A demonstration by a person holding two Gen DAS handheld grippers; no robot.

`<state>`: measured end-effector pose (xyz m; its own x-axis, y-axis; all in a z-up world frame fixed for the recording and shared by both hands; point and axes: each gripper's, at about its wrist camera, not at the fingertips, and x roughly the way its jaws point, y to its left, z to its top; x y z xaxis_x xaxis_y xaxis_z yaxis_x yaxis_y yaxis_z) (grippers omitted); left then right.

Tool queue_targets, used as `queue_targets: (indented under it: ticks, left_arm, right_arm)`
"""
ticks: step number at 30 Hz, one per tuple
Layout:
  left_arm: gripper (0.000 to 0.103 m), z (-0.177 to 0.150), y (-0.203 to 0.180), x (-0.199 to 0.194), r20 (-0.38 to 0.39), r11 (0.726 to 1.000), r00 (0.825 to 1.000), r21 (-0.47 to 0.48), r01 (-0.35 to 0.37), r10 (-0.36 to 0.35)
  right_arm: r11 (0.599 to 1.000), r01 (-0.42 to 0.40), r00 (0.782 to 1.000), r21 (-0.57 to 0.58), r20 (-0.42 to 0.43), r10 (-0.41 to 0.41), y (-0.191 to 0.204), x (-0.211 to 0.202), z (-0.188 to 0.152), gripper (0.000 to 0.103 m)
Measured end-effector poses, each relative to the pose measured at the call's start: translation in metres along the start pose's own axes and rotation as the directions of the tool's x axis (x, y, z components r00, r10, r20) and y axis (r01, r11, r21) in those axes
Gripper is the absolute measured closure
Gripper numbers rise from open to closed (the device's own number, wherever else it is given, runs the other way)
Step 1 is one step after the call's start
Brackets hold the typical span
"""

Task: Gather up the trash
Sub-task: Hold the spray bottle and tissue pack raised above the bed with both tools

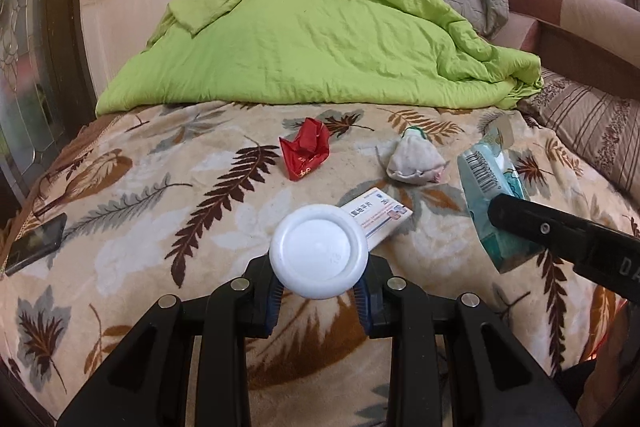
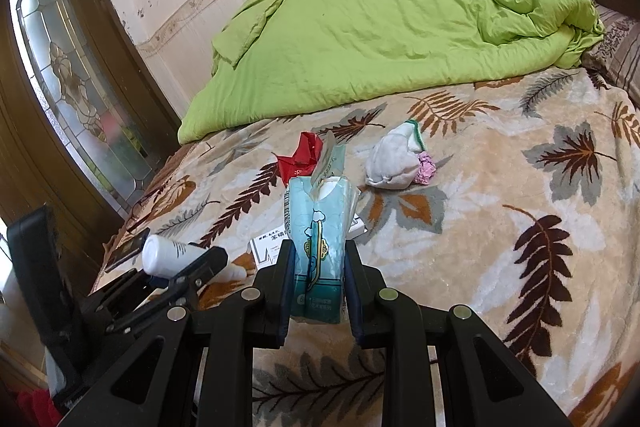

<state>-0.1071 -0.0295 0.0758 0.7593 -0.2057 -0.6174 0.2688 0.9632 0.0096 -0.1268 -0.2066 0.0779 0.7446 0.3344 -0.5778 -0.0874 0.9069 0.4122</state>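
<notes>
In the left wrist view, a phone point(image 1: 36, 245) is lying at the left edge on the leaf-print blanket point(image 1: 140, 267). The left gripper point(image 1: 318, 291) is clamping a white bottle point(image 1: 318, 251) at bottom centre. A red wrapper point(image 1: 305, 154) and a crumpled white wad point(image 1: 414, 159) are lying at centre. In the right wrist view, the right gripper point(image 2: 318, 301) is squeezing a tissue pack point(image 2: 320, 239) at centre.

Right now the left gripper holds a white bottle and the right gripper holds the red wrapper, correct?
Not quite. The right gripper holds the blue tissue pack, as the right wrist view shows; the red wrapper lies on the blanket. The left gripper does hold the white bottle.
</notes>
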Motion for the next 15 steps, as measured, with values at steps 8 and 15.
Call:
queue_targets:
  ticks: [8, 15]
  left_arm:
    - [0.074, 0.0, -0.011, -0.017, 0.016, 0.999, 1.0, 0.037, 0.007, -0.008]
    - [0.074, 0.0, -0.017, -0.027, 0.021, 0.998, 1.0, 0.053, 0.018, -0.02]
  right_arm:
    - [0.999, 0.001, 1.0, 0.033, 0.029, -0.002, -0.005, -0.017, -0.003, 0.078]
    - [1.0, -0.009, 0.999, 0.025, 0.034, 0.008, -0.002, -0.034, -0.013, 0.078]
